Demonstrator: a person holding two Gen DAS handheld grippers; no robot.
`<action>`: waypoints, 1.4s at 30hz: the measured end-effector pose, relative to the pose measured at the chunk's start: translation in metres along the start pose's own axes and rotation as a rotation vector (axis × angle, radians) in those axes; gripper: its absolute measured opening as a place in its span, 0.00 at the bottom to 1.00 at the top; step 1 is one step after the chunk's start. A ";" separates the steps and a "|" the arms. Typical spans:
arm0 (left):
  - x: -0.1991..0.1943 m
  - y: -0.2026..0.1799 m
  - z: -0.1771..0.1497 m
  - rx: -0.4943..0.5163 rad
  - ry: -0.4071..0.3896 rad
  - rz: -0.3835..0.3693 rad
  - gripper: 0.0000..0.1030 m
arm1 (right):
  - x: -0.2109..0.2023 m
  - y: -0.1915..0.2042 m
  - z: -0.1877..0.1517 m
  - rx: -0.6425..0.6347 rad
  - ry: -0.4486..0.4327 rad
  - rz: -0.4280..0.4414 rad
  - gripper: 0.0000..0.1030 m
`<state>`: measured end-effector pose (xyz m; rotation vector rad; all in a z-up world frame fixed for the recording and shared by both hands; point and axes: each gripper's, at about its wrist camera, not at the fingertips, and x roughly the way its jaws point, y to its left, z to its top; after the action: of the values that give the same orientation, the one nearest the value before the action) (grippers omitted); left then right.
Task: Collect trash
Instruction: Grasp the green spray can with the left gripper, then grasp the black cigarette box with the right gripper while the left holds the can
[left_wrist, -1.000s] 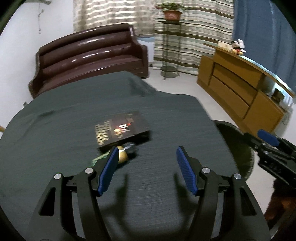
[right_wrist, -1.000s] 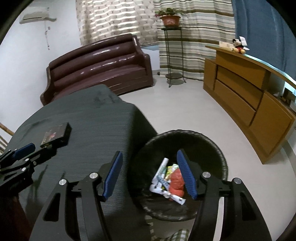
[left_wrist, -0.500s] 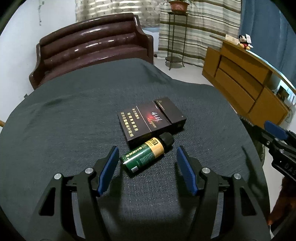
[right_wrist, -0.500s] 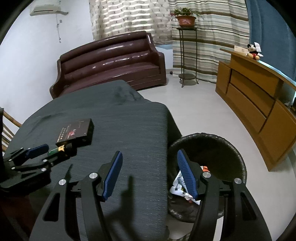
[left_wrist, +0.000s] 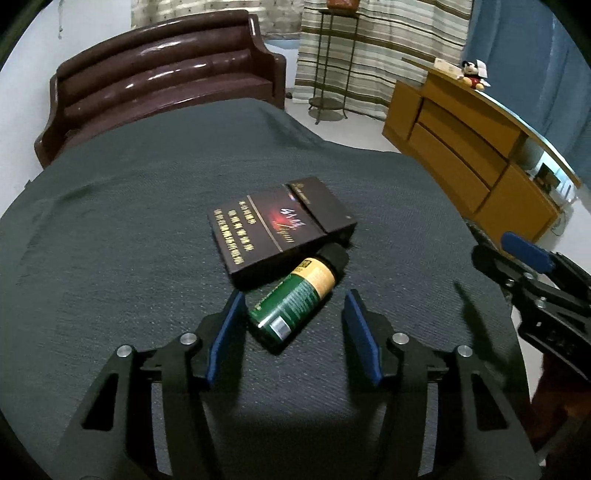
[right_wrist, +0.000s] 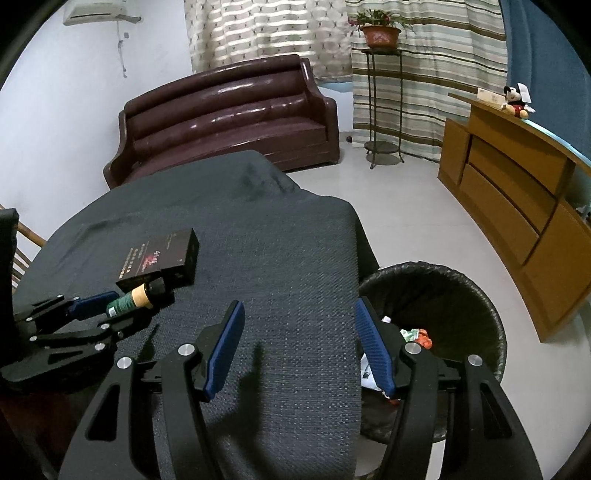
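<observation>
Left gripper (left_wrist: 295, 325) is low over the table draped in dark grey woven cloth (left_wrist: 110, 229), blue pads spread wide, and the small green bottle with a tan label band and black cap (left_wrist: 295, 295) lies on its side right between them, its base end nearest the left pad, though contact is hard to call. The cap end tucks against the flat dark cigarette box with gold lettering (left_wrist: 280, 225), which sits just beyond. This looks like the approach-to-grasp step on the bottle: nothing is pinched yet. Over on the other side, the right gripper (right_wrist: 299, 343) hangs released and empty above the table's edge, beside the round black bin lined with a black bag (right_wrist: 461, 288), scraps already inside it. Next move, I'd say, calls for closing squarely across the bottle's round body so it doesn't roll, without snagging the box.
</observation>
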<state>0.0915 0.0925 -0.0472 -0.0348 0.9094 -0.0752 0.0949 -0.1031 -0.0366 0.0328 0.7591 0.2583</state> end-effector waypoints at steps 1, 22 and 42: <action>0.000 -0.001 0.001 0.001 -0.003 -0.002 0.53 | 0.000 0.000 0.000 0.001 0.002 0.001 0.59; 0.009 -0.015 0.005 0.071 0.001 -0.008 0.22 | 0.005 -0.001 0.000 0.010 0.014 0.017 0.59; -0.024 0.059 -0.005 -0.075 -0.048 0.098 0.22 | 0.016 0.054 0.010 -0.059 0.020 0.085 0.59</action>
<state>0.0761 0.1530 -0.0349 -0.0615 0.8646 0.0510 0.1007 -0.0468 -0.0334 0.0068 0.7704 0.3620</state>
